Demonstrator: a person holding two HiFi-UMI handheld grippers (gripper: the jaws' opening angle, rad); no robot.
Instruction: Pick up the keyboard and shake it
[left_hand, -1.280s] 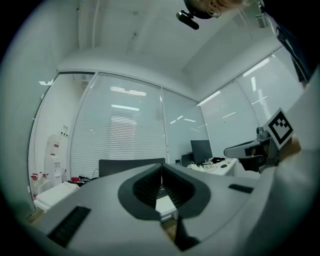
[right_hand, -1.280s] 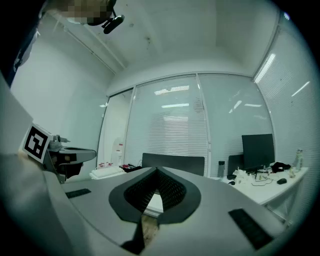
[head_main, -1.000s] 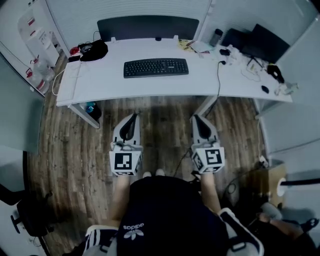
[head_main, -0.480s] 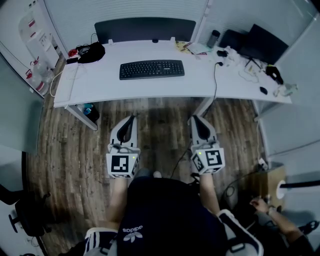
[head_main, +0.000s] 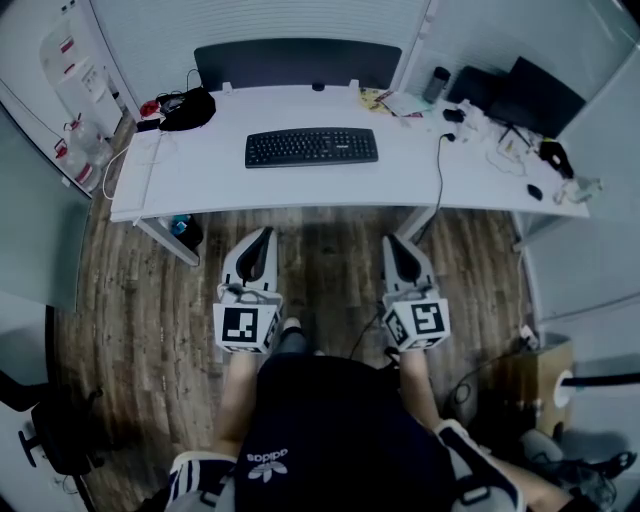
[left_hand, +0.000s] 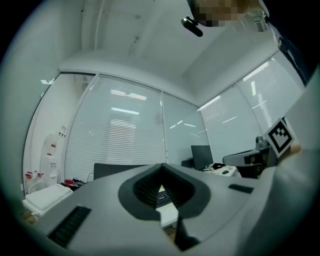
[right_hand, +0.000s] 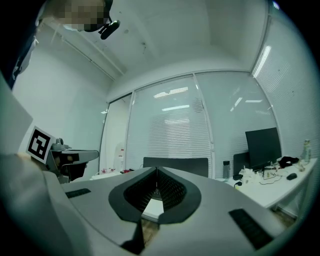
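While held shut and empty short of the desk's (head_main: 200, 175) near edge, aimed left gripper (head_main: 262, 233) and right gripper (head_main: 392, 240) at keyboard (head_main: 311, 147) mid-desk, long axis along that edge, seemingly nearer the left.

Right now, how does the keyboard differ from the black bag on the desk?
The keyboard is flat, long and rectangular, while the black bag is a rounded lump. The keyboard lies mid-desk near the front edge, and the black bag sits at the far left corner. Both are black and rest on the white desk.
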